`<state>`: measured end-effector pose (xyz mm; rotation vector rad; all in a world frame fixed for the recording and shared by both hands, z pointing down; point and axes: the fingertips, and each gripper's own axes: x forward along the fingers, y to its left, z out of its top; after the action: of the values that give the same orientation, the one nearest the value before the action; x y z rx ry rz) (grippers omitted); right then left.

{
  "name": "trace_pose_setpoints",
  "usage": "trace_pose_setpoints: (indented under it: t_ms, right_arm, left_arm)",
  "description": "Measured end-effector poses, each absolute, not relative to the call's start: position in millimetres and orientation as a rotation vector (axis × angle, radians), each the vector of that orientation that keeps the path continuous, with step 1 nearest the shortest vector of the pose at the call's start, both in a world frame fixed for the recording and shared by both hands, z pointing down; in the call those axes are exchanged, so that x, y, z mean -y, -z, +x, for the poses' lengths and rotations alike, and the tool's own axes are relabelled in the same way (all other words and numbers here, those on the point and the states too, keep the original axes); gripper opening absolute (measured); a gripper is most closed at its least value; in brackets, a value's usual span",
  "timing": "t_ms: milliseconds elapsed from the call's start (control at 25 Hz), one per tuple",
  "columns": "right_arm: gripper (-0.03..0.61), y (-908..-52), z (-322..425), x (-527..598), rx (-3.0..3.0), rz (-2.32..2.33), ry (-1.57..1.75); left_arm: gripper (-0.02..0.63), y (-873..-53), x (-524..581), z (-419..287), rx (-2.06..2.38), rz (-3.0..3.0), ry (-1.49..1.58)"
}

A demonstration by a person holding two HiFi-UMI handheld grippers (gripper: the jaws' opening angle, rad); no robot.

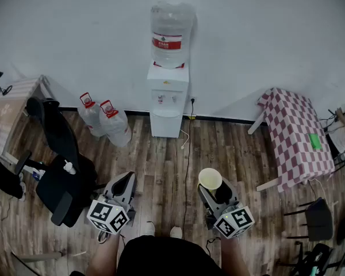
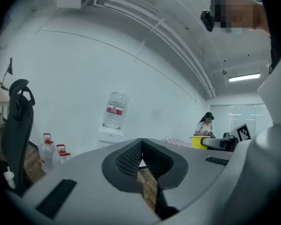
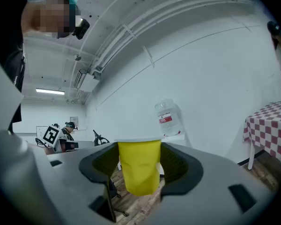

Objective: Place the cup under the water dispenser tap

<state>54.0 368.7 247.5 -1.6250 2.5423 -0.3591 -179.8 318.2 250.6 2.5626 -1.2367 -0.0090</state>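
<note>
Jaws of the right gripper (image 3: 140, 159) gripped the yellow cup (image 1: 210, 179) upright; the left gripper (image 2: 141, 156) jaws were closed on nothing. The water dispenser (image 1: 168, 105) stood far off at the wall, well apart from the cup. Judged step: carrying. The next move calls for bringing the cup far and slightly left, level, beneath the tap (image 1: 160, 99).

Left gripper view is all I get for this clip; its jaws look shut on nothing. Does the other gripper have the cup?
Observer: Yes. The right gripper is clamped on a yellow cup, upright, its wall dented.
Operator: Is it at the water dispenser?
Observer: No. Head view shows a stretch of wood floor between them.
Operator: Anything in the path?
Observer: A thin cable lies on that floor before the dispenser.
</note>
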Motion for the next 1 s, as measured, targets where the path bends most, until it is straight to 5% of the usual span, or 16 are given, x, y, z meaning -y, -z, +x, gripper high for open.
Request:
trace_pose_setpoints:
  t_ms: [1000]
  right_arm:
    - [0.287, -252, 88, -365, -2.597, -1.545, 0.346]
  left_arm:
    - [0.012, -249, -320, -135, 1.257, 2.568, -0.022]
